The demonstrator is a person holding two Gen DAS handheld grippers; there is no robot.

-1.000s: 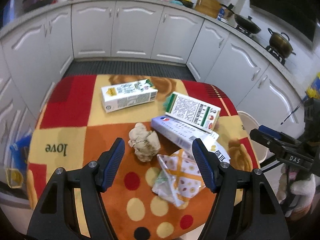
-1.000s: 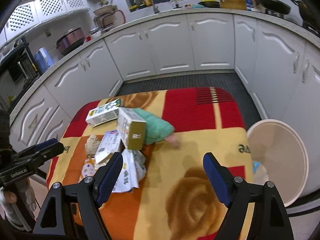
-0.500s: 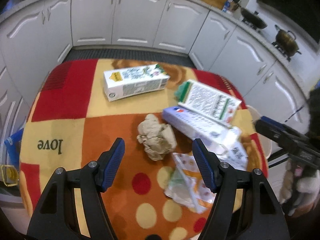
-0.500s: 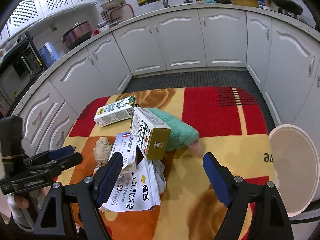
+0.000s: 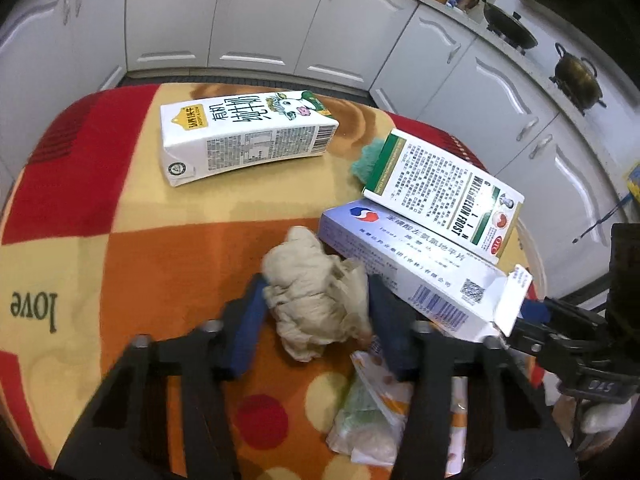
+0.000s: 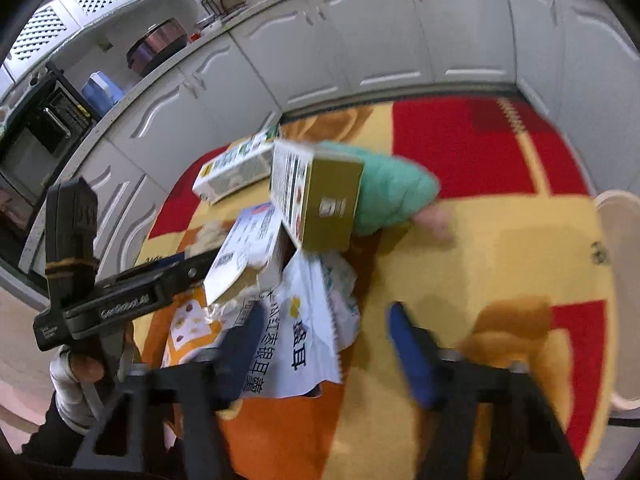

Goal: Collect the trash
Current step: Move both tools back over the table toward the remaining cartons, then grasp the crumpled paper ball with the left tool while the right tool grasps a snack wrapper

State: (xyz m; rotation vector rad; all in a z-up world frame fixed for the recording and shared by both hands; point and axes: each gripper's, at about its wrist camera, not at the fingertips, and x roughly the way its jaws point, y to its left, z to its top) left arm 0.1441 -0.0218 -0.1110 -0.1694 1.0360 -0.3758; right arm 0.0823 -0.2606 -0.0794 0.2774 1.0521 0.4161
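Note:
Trash lies on a table under a red, orange and yellow cloth (image 5: pixel 152 248). My left gripper (image 5: pixel 316 312) is open, its blue fingers on either side of a crumpled beige paper ball (image 5: pixel 316 300). Beyond it lie a white milk carton (image 5: pixel 244 136), a long white-blue box (image 5: pixel 404 272) and a green-white Watermelon Frost box (image 5: pixel 444 192). My right gripper (image 6: pixel 324 344) is open over a white printed bag (image 6: pixel 304 328), its left finger above the bag. The gold-ended box (image 6: pixel 320 200) and a teal cloth (image 6: pixel 392 196) lie ahead of it.
A patterned wrapper (image 5: pixel 380 412) lies at the near right of the left gripper. A cream bin (image 6: pixel 620 280) stands beside the table's right edge. White kitchen cabinets (image 5: pixel 260 20) curve around the back. The left gripper's body (image 6: pixel 120 300) shows at the right view's left.
My left gripper has dropped and moved forward, so its fingers now flank the paper ball and stand closer together. My right gripper has moved forward and down over the white bag, its fingers closer together.

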